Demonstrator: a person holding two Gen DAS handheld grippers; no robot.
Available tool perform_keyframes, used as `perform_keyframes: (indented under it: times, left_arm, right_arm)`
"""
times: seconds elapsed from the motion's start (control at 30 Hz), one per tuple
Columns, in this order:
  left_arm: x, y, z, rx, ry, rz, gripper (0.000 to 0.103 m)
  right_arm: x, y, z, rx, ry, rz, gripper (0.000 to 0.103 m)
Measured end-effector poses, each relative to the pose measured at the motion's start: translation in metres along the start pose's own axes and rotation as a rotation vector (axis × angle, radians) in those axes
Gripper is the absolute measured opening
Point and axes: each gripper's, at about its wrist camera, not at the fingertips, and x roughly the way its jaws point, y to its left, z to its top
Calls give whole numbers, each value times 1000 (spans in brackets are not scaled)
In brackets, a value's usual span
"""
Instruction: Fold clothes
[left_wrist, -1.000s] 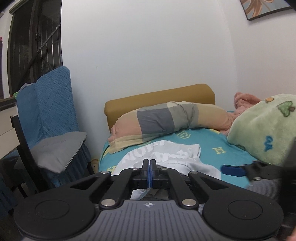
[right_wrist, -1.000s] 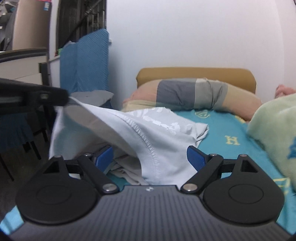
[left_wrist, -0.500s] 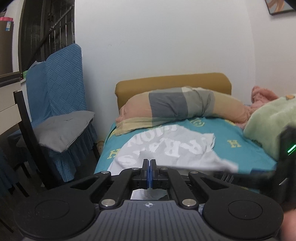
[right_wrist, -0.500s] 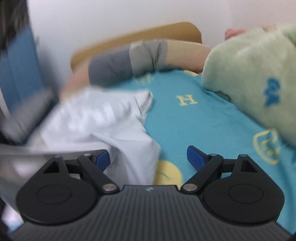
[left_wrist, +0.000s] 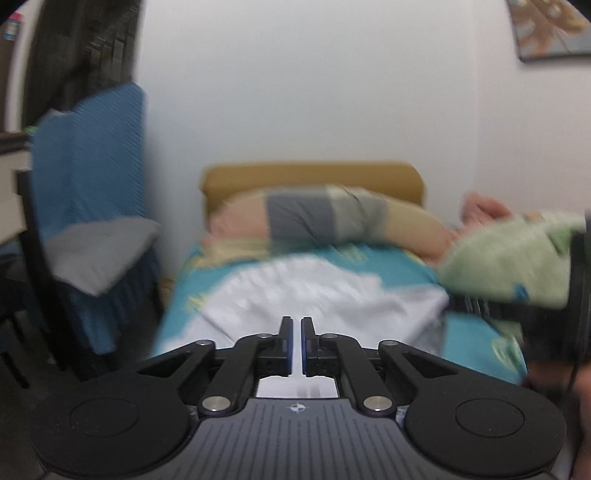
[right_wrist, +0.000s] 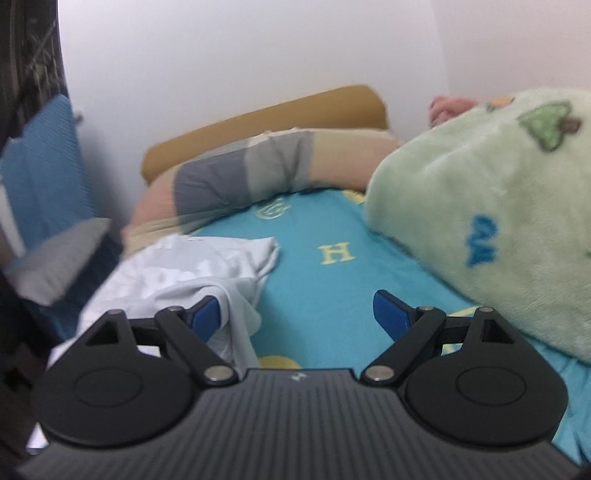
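Observation:
A white T-shirt with grey print lies spread on the teal bed sheet. In the right wrist view the shirt is bunched at the left. My left gripper sits low over the shirt's near edge with its jaws a narrow gap apart; the gap looks empty, though white cloth lies under them. My right gripper is wide open and empty, with its left finger against the shirt's folded edge. The right gripper also shows at the right of the left wrist view.
A striped pillow lies against the tan headboard. A green fleece blanket is heaped on the right of the bed. A chair with a blue cover and a grey cushion stands left of the bed.
The left gripper's jaws have parted a little and no longer pinch the shirt. The shirt has come down onto the bed. The right gripper has swung and stays open.

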Motion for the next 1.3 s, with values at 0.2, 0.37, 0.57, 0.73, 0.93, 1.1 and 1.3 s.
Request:
perform_keyframes:
  times: [0.2, 0.37, 0.57, 0.73, 0.93, 1.1, 1.3]
  left_arm:
    - [34, -30, -37, 84, 85, -36, 51]
    - [69, -55, -56, 229, 58, 78, 80]
    - [97, -32, -65, 170, 33, 349, 81]
    - [69, 12, -34, -29, -137, 518, 85]
    - [41, 32, -10, -157, -249, 558, 86]
    - [45, 34, -7, -173, -220, 555, 86]
    - [40, 32, -8, -184, -213, 520, 86]
  right_arm:
    - [5, -16, -7, 94, 47, 25, 88]
    - [10, -17, -8, 132, 47, 48, 88]
    - [21, -22, -8, 216, 31, 71, 88]
    - [40, -18, -15, 217, 85, 63, 88]
    - [60, 7, -30, 90, 238, 48, 88]
    - [48, 20, -36, -38, 210, -111, 88]
    - [-12, 11, -3, 18, -193, -180, 88]
